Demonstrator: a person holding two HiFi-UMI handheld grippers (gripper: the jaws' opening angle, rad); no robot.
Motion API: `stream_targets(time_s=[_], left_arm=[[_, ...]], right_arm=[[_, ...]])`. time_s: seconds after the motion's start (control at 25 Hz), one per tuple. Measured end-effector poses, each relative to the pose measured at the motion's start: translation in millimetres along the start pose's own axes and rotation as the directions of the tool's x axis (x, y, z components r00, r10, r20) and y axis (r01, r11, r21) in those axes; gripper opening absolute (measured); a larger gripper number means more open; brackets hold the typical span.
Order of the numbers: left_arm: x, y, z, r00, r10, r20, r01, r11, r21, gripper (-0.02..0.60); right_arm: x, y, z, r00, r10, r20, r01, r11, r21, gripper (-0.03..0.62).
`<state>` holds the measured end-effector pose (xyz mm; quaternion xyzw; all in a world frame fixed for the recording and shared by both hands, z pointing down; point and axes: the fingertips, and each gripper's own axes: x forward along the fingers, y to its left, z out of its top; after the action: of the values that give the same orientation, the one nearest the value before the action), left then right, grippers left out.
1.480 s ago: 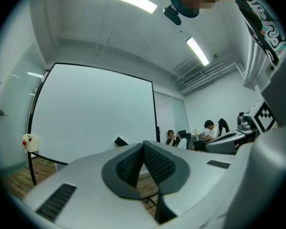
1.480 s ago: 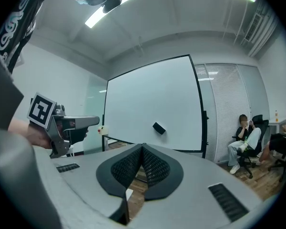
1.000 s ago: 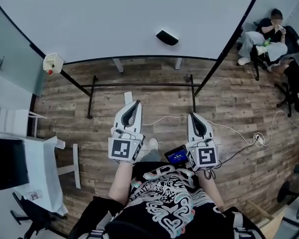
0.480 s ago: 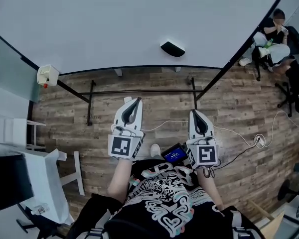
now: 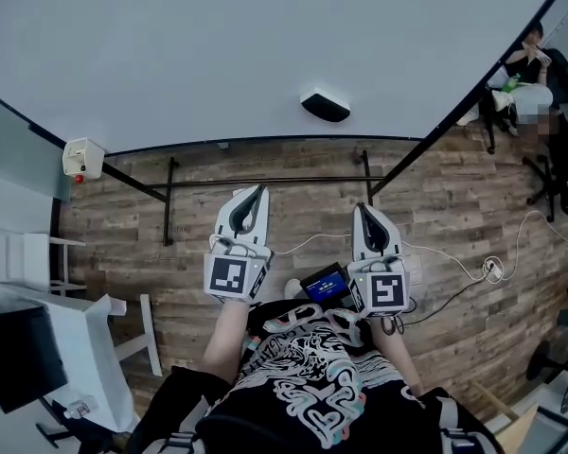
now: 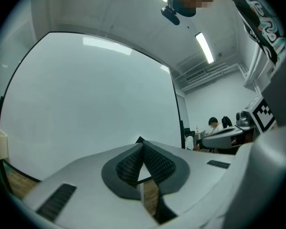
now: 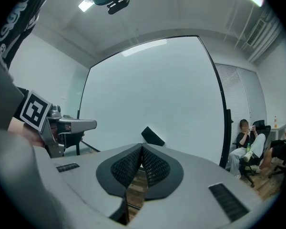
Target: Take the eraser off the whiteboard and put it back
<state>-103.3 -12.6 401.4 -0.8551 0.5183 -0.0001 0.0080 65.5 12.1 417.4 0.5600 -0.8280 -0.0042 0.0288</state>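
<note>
Head view looks down; all share whiteboard (image 5: 265,55).

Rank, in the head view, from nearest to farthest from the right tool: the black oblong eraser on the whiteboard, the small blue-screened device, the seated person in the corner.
1. The small blue-screened device, right beside the right tool, on its left.
2. The black oblong eraser, ahead on the whiteboard.
3. The seated person, far right corner.
</note>
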Motion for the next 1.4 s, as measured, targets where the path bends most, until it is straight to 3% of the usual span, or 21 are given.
stream_targets(time_s=[0.44, 1.0, 1.4], left_arm=[[40, 9, 6, 0.998, 0.061, 0.005, -0.061, 0.998, 0.008, 0.021], [59, -1, -2, 0.993, 0.109, -0.045, -0.109, 0.994, 0.019, 0.023], [62, 11, -4, 0.994, 0.102, -0.048, -0.101, 0.995, 0.021, 0.021]], right_arm=[[46, -25, 19, 0.998, 0.058, 0.035, -0.054, 0.994, -0.099, 0.017], [66, -48, 6, 0.994, 0.106, 0.004, -0.105, 0.989, -0.103, 0.018], [77, -39, 3, 0.995, 0.101, -0.025, -0.103, 0.989, -0.103, 0.018]])
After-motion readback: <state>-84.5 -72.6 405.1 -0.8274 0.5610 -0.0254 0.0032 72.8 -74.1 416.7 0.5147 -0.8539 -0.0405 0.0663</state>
